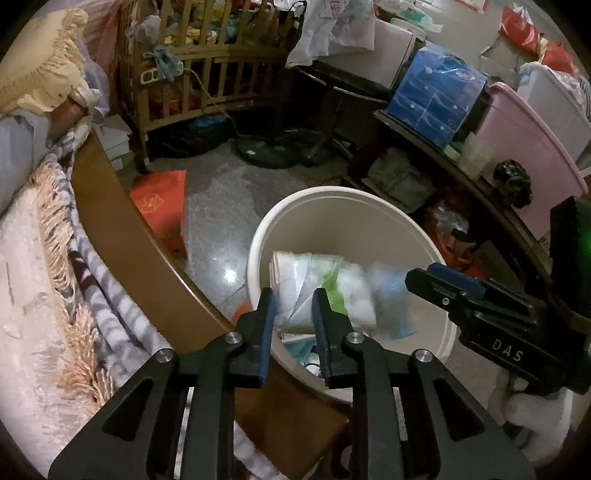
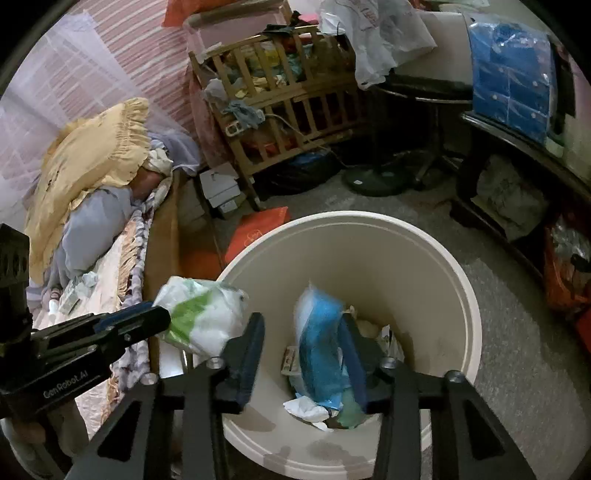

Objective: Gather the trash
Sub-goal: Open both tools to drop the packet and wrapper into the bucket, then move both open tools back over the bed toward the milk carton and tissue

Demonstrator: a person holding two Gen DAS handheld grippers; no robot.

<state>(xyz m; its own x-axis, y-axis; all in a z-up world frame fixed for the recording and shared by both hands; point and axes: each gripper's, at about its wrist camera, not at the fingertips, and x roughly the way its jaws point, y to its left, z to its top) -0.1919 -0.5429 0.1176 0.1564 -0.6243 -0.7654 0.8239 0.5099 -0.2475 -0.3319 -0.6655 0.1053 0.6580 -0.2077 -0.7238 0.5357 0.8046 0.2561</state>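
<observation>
Two bags mid-drop over bin point(image 2: 424, 236): left gripper point(image 1: 293, 295) narrowly parted off green bag point(image 2: 207, 317), right gripper point(image 2: 303, 328) wider, blue bag point(image 2: 317, 347) loose between. Next: pull back, find more trash.

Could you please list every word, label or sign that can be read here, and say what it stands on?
"DAS": on the right gripper's black body.
"GenRobot.AI": on the left gripper's black body.
White logo on the orange box: too blurred to read.
Print on the white plastic bag over the crib: too blurred to read.

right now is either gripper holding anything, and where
Nothing is clamped: left gripper open at the edge of the green-white bag, right gripper open around the blue bag.
</observation>
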